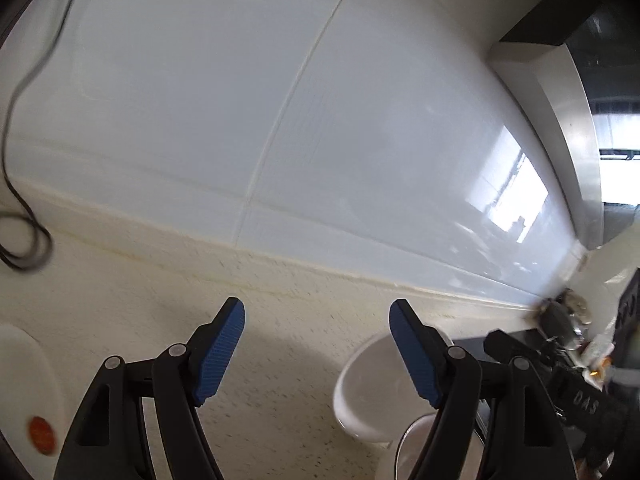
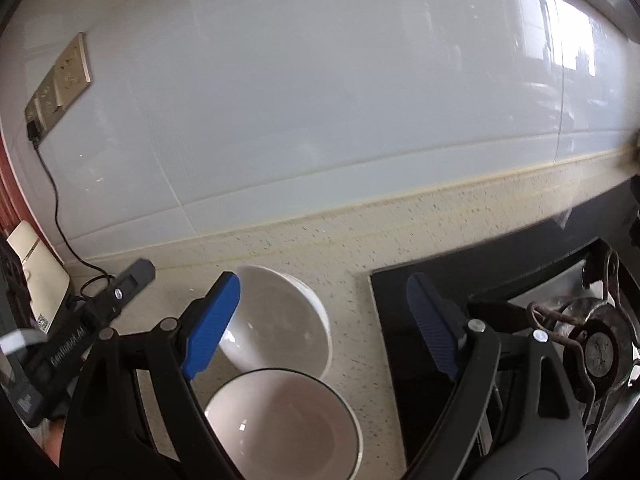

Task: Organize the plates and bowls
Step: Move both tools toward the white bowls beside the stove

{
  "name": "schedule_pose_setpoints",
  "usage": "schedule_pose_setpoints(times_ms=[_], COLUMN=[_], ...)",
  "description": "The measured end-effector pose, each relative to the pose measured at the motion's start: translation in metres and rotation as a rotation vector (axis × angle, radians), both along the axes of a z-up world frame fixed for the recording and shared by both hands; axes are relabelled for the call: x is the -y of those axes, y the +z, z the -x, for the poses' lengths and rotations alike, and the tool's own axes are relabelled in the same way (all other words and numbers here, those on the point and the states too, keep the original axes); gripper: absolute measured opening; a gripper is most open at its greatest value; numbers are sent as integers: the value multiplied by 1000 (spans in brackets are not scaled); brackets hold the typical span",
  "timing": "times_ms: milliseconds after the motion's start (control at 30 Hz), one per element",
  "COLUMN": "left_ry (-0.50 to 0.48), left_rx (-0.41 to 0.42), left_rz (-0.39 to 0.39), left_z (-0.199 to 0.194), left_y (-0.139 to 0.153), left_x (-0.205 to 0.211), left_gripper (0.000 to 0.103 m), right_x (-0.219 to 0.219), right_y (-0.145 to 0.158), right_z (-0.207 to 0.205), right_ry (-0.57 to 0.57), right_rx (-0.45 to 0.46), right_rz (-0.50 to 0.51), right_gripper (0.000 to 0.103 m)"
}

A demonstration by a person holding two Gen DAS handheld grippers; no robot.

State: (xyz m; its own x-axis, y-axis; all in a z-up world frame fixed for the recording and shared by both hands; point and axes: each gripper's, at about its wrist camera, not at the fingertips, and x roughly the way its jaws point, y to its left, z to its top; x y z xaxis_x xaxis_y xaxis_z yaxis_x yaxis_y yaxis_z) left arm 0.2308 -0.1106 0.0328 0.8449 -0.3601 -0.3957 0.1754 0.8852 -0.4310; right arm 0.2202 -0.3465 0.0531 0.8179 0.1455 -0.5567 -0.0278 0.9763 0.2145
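Bowls: two seen, both on speckled cream countertop (image 2: 360, 232) just left of black hob. White bowl (image 2: 280, 320) sits nearer the wall, tilted, mouth turned toward camera; dark-rimmed bowl (image 2: 280, 420) sits in front of it, upright, empty, rims overlapping in right wrist view, contact not confirmable. No plates in either view. Right gripper (image 2: 320, 320): jaws spread wide, nothing between pads, no contact w/ either bowl; left blue pad crosses in front of white bowl's rim, right pad over hob's edge. Left gripper (image 1: 316, 344): jaws likewise wide apart, empty, over bare counter; same white bowl (image 1: 368, 392) lies below its right finger, partly hidden. Left gripper's body also shows at left edge of right wrist view. Surface: pale stone-look top w/ fine dark flecks, yellowish sealant line along junction w/ wall. Wall (image 1: 240, 100): large glossy white tiles, thin grout lines, window reflection at right. Hob (image 2: 400, 300): black glass, gas burner (image 2: 596, 348) w/ rusty pan support at right. Hood (image 1: 576, 128), metal, upper right in left wrist view. Socket plate (image 2: 60, 80), brass-tone, on wall at left, black cable (image 2: 56, 200) plugged in and running down to counter. White appliance w/ orange spot (image 1: 40, 432) at far left, type unclear. Both views motion-blurred at edges.
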Motion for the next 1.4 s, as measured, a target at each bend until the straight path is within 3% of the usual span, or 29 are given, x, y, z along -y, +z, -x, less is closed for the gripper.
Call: schedule_pose_setpoints(times_ms=[100, 467, 533, 700, 900, 1067, 1167, 1400], left_ry=[-66, -172, -171, -159, -133, -129, -140, -146], left_rx=[-58, -94, -88, -92, -91, -111, -107, -134], left_rz=[23, 3, 1, 4, -32, -22, -30, -37], left_z=[-12, -23, -23, -21, -21, -25, -25, -29], left_y=[-18, -39, -39, -37, -35, -37, -35, -37], left_x=[3, 20, 22, 19, 18, 15, 17, 20], left_gripper=[75, 75, 74, 74, 74, 74, 74, 74], right_x=[3, 0, -1, -4, -17, -20, -11, -18], right_y=[-6, -1, -1, 7, 14, 12, 7, -8], right_z=[-2, 5, 4, 7, 11, 9, 9, -4], right_ry=[-6, -46, -43, -87, -165, -125, -73, 13], right_rx=[-23, 10, 8, 8, 39, 42, 47, -62], right_rz=[-6, 55, 70, 91, 216, 239, 177, 185], right_gripper=[83, 83, 84, 99, 101, 101, 101, 101])
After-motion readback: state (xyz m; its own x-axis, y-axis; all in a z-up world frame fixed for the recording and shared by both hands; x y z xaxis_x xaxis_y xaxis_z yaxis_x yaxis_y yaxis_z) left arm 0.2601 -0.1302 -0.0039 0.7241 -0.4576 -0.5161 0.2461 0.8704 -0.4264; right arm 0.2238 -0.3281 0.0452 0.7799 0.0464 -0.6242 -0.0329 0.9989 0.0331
